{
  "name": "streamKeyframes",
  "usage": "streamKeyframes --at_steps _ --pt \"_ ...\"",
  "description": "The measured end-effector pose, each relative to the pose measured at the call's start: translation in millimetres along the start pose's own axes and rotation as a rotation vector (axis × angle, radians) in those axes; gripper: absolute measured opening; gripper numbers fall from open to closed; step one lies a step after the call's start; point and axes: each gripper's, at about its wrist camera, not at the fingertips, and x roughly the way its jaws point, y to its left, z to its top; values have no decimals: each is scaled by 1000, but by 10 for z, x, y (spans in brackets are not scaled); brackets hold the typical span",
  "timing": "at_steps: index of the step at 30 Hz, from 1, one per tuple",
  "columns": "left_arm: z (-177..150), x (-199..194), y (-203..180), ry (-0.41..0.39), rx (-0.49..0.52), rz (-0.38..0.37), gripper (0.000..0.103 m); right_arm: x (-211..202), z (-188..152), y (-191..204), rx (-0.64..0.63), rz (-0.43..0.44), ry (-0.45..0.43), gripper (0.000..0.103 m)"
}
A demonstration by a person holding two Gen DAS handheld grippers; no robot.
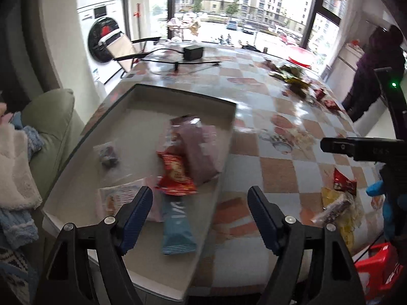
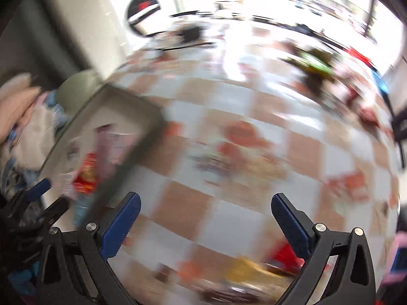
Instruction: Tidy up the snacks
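1. Cushions and blankets (image 1: 15,167) are piling up at the far left, beside the table's edge.
2. A shallow grey tray (image 1: 142,261) is sitting on the checkered table (image 1: 277,167), holding a pink bag (image 1: 201,150), a red packet (image 1: 175,175), a blue packet (image 1: 176,231) and a small dark pack (image 1: 108,155).
3. The left gripper (image 1: 201,203) is hovering over the tray's near end, jaws spread wide with nothing between them.
4. The right gripper (image 2: 206,209) is hanging over bare table, jaws apart and empty; its view is blurring badly.
5. Loose snacks (image 1: 338,203) are lying at the near right edge, with another heap (image 1: 295,76) at the far right.
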Motion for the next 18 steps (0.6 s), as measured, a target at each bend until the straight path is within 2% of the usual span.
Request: streamKeyframes --at_steps 4,7,12,18 --pt "-74 20 -685 32 149 -78 81 -161 -254 -697 155 -40 -16 103" --pt "-189 68 -1191 53 272 -105 81 -246 -506 -1110 231 -51 -1 103" --pt "-346 151 -1719 72 415 -121 81 -340 -855 -1465 239 -82 13 103" --pt "-290 328 -2014 109 472 -128 81 -347 -1086 -1561 176 -99 27 103"
